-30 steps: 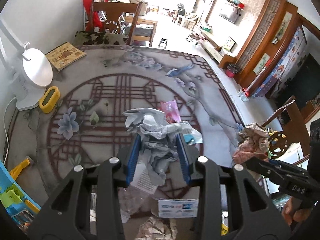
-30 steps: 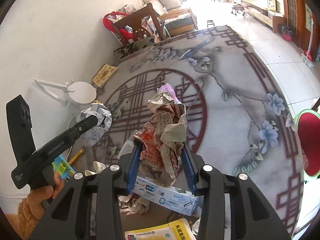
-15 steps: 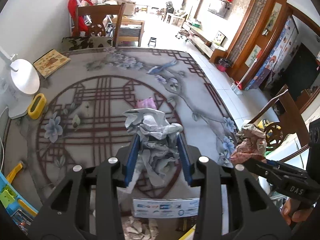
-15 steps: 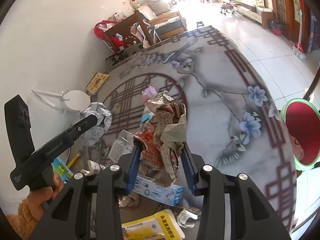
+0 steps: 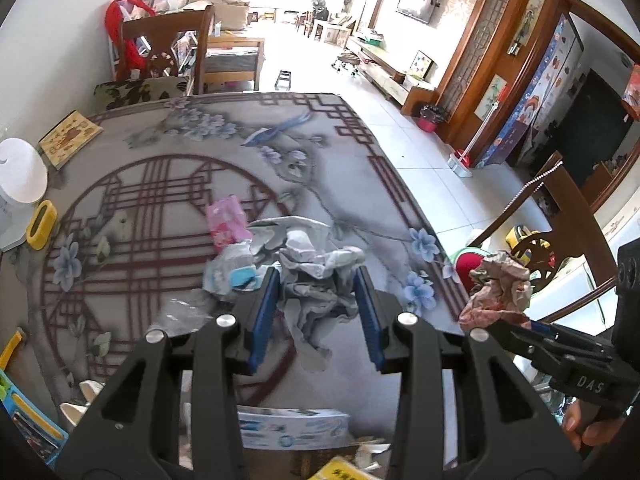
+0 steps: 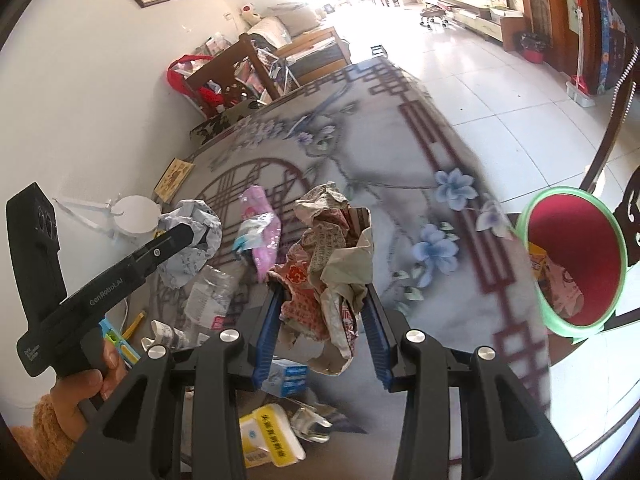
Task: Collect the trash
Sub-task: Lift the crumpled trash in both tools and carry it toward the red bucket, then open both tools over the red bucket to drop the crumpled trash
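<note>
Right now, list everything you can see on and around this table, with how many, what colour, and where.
Grey crumpled paper: one, grey-white, between the left gripper's pads.
Printed crumpled paper: one, red and tan, between the right gripper's pads.
Bin: one, green rim, red inside, off the table's right edge.
Pink packet: one, pink, mid-table.
Clear bottle: one, lying on the table.
Blue-white box: one, near edge.
Yellow pack: one, near edge.
Tablecloth: one, grey with maroon lattice.
Left gripper: one, black, blue pads.
Right gripper: one, same.
</note>
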`<action>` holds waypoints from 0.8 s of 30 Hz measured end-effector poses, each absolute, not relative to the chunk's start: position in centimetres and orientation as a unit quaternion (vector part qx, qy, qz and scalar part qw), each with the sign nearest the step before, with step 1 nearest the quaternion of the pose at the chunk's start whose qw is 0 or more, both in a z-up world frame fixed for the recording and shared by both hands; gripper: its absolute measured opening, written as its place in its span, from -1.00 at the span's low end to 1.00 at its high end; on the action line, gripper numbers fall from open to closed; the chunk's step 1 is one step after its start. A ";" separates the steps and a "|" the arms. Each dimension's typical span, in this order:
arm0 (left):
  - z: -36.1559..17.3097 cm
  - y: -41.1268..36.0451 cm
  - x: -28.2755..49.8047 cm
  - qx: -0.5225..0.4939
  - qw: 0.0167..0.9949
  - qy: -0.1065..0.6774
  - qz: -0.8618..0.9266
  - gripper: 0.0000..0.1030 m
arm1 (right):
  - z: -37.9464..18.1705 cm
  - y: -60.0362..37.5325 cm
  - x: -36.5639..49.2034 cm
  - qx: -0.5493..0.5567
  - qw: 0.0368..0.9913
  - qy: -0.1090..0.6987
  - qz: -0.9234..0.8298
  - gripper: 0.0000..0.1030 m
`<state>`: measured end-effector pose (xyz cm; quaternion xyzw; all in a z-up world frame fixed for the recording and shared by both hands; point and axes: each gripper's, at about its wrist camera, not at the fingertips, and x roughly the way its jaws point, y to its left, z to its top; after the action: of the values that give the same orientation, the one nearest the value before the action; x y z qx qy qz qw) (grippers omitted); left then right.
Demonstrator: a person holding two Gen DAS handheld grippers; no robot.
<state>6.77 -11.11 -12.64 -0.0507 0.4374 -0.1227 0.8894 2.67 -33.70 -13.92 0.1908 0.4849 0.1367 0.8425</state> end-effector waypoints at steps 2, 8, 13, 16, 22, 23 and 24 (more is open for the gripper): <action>-12.5 -12.3 6.8 -0.047 0.889 0.437 -0.126 -0.28 | -13.9 -34.9 2.5 0.194 0.844 0.483 0.134 -0.24; -12.4 -16.0 6.7 -0.035 0.887 0.439 -0.138 -0.28 | -14.0 -38.5 2.1 0.205 0.846 0.477 0.122 -0.24; -12.3 -19.2 6.6 -0.025 0.883 0.443 -0.151 -0.28 | -14.2 -41.9 1.6 0.215 0.847 0.474 0.107 -0.24; -12.5 -21.2 6.6 -0.017 0.879 0.447 -0.162 -0.28 | -14.5 -44.0 1.5 0.223 0.847 0.473 0.096 -0.24; -13.2 -25.1 7.0 -0.007 0.870 0.457 -0.185 -0.28 | -15.0 -48.1 1.1 0.235 0.846 0.473 0.070 -0.24; -13.3 -25.7 7.1 -0.006 0.868 0.459 -0.189 -0.28 | -15.0 -48.7 1.0 0.236 0.846 0.473 0.066 -0.24; -13.4 -26.2 7.3 -0.005 0.866 0.461 -0.194 -0.28 | -15.1 -49.5 1.0 0.238 0.846 0.472 0.061 -0.24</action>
<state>7.26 -26.25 -13.42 -0.0048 0.4606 -0.1938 0.8662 0.99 -49.51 -15.08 0.2383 0.4723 0.0609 0.8464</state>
